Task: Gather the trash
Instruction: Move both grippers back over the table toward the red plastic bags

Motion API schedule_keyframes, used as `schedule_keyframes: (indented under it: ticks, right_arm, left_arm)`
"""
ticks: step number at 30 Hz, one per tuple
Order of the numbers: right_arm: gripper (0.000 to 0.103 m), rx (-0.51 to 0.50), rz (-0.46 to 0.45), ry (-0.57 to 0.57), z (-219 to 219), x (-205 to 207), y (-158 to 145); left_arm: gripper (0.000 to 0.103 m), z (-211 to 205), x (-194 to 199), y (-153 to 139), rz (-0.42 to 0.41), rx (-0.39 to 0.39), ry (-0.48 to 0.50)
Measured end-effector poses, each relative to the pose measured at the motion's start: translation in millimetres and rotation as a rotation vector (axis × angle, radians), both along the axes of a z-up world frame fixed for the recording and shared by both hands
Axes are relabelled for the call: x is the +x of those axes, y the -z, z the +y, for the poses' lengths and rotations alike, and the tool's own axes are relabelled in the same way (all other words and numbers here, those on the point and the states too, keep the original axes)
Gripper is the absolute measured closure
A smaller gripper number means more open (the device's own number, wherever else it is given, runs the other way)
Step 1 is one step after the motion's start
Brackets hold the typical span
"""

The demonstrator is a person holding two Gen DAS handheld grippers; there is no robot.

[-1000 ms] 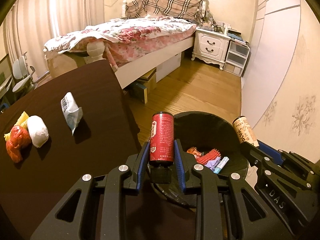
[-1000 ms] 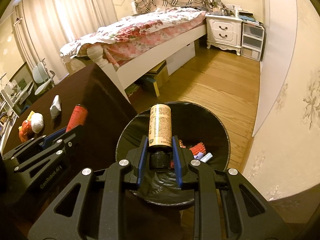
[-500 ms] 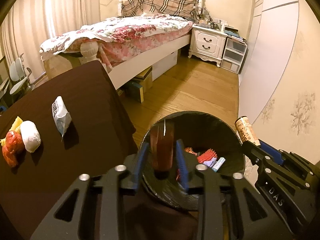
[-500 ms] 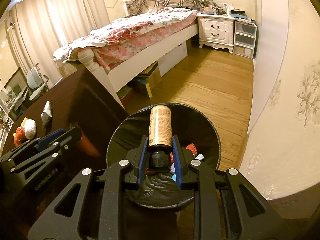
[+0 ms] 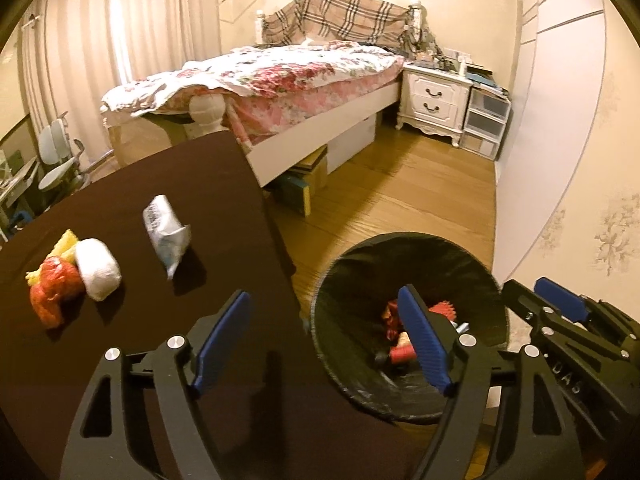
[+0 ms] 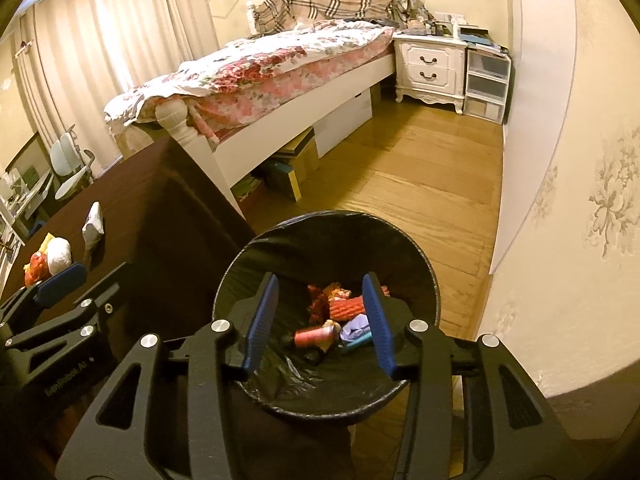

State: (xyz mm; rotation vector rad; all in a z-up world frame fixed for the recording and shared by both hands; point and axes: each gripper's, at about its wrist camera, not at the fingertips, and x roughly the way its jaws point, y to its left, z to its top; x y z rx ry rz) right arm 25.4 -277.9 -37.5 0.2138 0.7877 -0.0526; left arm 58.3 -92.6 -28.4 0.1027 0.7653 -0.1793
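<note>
A black-lined trash bin (image 6: 424,272) stands on the floor beside the dark table (image 5: 120,360); it also shows in the left wrist view (image 5: 472,264). A red bottle (image 6: 314,335) and other trash lie inside it. My right gripper (image 6: 320,316) is open and empty above the bin. My left gripper (image 5: 320,340) is open and empty, straddling the table edge and the bin rim. On the table lie a silver wrapper (image 5: 166,236), a white wad (image 5: 98,270) and red and yellow trash (image 5: 52,292).
A bed (image 5: 288,80) with a floral cover stands behind the table. A white nightstand (image 5: 434,100) and plastic drawers (image 5: 486,120) stand at the far wall. Boxes (image 5: 304,188) sit under the bed. Wooden floor (image 5: 400,200) lies between.
Both grippers have opened and let go of their bottles, which now lie in the bin. The left gripper has shifted left, back over the table edge.
</note>
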Motion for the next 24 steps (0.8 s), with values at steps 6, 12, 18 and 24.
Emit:
schedule_keyframes:
  ticks: [6,12,18,24]
  right_arm:
    - [0.056,-0.004,0.005,-0.047,23,3,-1]
    - [0.056,-0.005,0.008,-0.137,63,7,-3]
    - [0.056,-0.008,0.007,-0.237,104,11,-9]
    - [0.056,-0.015,0.006,-0.325,139,15,-15]
  left_arm:
    - [0.027,29,-3,-2,-0.002,0.000,-0.069]
    - [0.027,70,-9,-1,-0.011,0.023,-0.159]
    - [0.027,111,-14,1,-0.017,0.037,-0.249]
    - [0.027,153,-20,2,-0.004,0.022,-0.338]
